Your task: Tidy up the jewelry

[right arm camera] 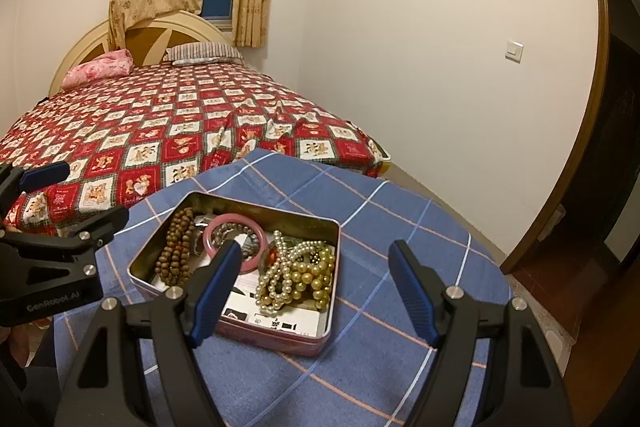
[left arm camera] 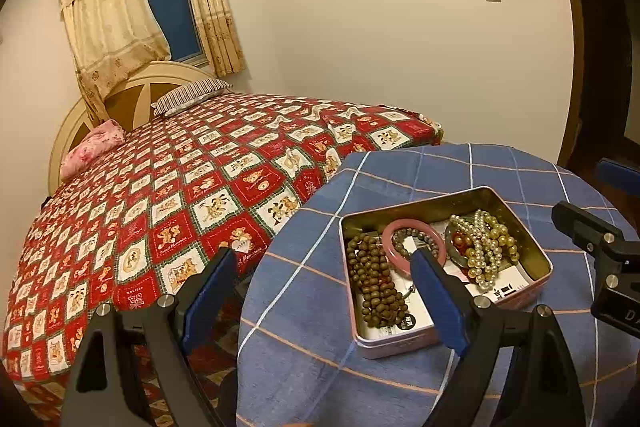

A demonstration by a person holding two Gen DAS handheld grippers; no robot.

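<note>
An open pink tin box sits on a round table with a blue checked cloth. Inside lie brown wooden beads, a pink bangle, a grey bead bracelet and a pile of pearl and gold strands. My left gripper is open and empty, above the table's left edge, near the box. My right gripper is open and empty, hovering over the box's near right side.
A bed with a red patterned quilt stands right behind the table, against a white wall. A dark wooden door frame is at the right. Floor shows to the right of the table.
</note>
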